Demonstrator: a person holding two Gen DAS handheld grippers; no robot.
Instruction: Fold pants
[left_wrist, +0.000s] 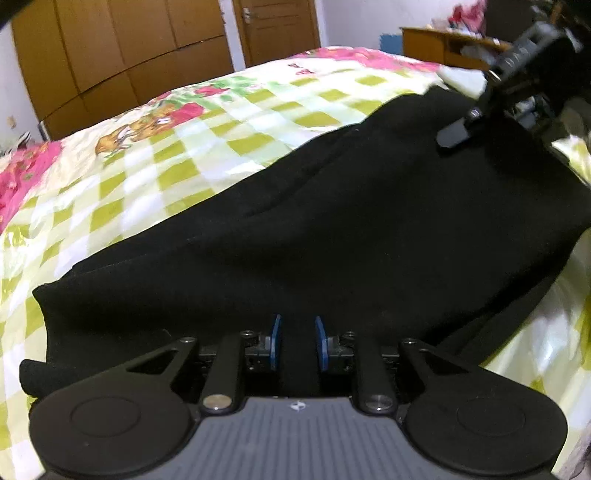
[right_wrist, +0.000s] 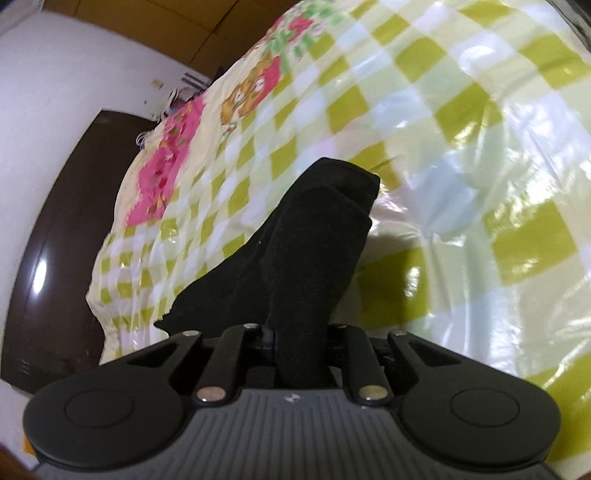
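**Black pants stretched between two grippers over the bed**

Starting at the left gripper: its two blue pads sit a bit apart with black cloth running down between them, so it looks like it's got the near edge of the pants pinched, though the gap makes it hard to swear how tight the bite is. From there the fabric spreads away in one wide dark sheet, sloping up and to the right, with a couple of soft creases along its length.

At the far upper right end of that sheet you can see the right gripper, its black finger pressed against the cloth. From its own camera the right gripper is clamped around a thick bunch of the pants; the material fills the whole space between the fingers and hides the pads almost completely. The bunch rises out of the claw and ends in a folded, rounded tip, hanging clear above the bedding.

Underneath everything is the bedspread, shiny, checked in yellow-green and white, with pink flowers and a cartoon bear print toward the far side. The lower left edge of the pants lies on it.

Further out: a brown wooden wardrobe and a door against the far wall, and a wooden desk with clutter on it off to the right. The right camera also catches a dark brown headboard-type panel beside the bed.
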